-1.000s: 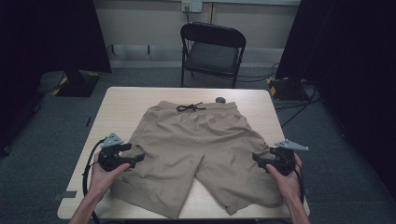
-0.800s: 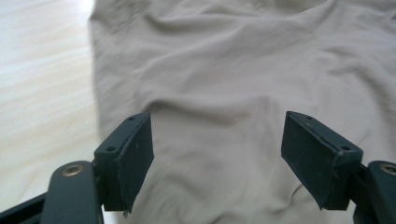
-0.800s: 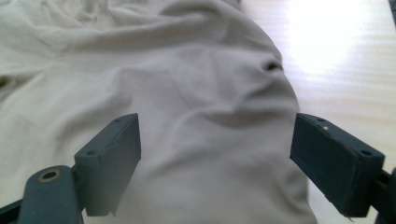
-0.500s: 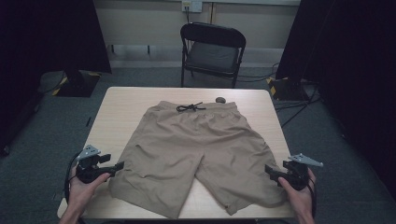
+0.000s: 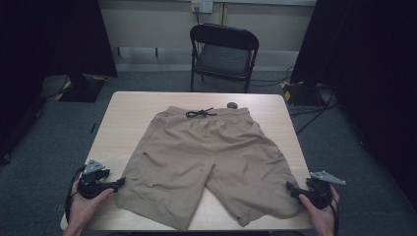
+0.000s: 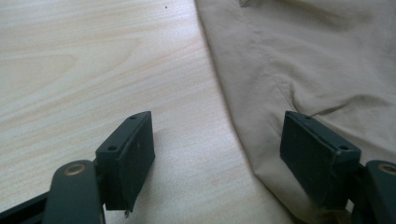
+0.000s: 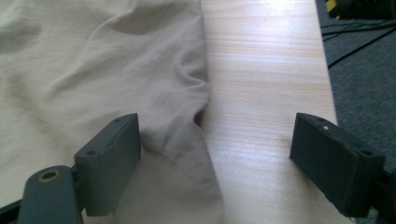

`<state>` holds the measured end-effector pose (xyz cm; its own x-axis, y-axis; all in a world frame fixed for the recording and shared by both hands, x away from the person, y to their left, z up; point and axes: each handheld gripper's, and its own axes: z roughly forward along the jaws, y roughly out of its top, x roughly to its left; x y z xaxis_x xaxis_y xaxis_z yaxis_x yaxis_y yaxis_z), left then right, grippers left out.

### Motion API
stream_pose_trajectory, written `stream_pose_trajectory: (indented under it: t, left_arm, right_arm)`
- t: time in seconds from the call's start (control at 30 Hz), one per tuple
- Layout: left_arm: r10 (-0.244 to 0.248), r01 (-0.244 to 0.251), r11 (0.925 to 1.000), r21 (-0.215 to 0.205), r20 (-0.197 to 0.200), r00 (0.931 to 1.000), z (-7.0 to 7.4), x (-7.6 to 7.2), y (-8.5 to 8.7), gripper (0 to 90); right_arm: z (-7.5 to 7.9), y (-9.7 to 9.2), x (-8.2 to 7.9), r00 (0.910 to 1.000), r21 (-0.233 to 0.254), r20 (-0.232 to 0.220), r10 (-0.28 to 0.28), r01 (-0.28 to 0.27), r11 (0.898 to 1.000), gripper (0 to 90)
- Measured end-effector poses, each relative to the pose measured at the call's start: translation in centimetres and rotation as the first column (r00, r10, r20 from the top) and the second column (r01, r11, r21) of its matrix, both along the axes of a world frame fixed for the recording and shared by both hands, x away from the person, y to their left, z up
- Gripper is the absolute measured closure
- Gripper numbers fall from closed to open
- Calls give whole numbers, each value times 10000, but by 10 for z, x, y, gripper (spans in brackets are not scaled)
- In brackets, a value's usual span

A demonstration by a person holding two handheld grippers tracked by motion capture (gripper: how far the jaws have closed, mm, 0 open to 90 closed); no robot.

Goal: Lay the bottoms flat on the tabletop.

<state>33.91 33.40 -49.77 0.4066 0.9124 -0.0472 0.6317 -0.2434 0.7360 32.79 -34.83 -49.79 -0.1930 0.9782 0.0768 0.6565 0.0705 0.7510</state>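
From above, the shorts (image 5: 206, 162) lie flat on the table (image 5: 133, 108). My left gripper (image 6: 217, 154) gapes wide astride the leg's outer edge. My right gripper (image 7: 215, 158) likewise; next, I'd pinch both hems.

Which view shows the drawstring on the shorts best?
The high view: the black drawstring lies knotted at the waistband of the tan shorts. Both gripper views look at the shorts' outer leg edges, well away from the waistband.

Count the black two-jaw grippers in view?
2. Left black two-jaw gripper by the beige fabric shorts' left leg hem; right black two-jaw gripper by the right hem.
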Motion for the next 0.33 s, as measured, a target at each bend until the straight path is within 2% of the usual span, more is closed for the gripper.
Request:
stream_pose_trajectory:
  t: [0.03, 0.07, 0.33]
  left_arm:
    - [-62, 60, 9997, 234, 100, 9999, -1, 0, -1, 256]
    - [-47, 41, 9996, 272, 190, 9998, -2, -1, -3, 252]
    - [-187, 176, 9995, 268, 390, 9991, -4, 0, -1, 222]
  right_arm:
    - [0, 0, -1, 10000, -104, 28, -33, 33, 9999, 156]
    - [-1, 0, -1, 10000, -169, 56, 19, -18, 9999, 155]
    - [-1, 3, -1, 10000, -465, 17, 33, -33, 9989, 154]
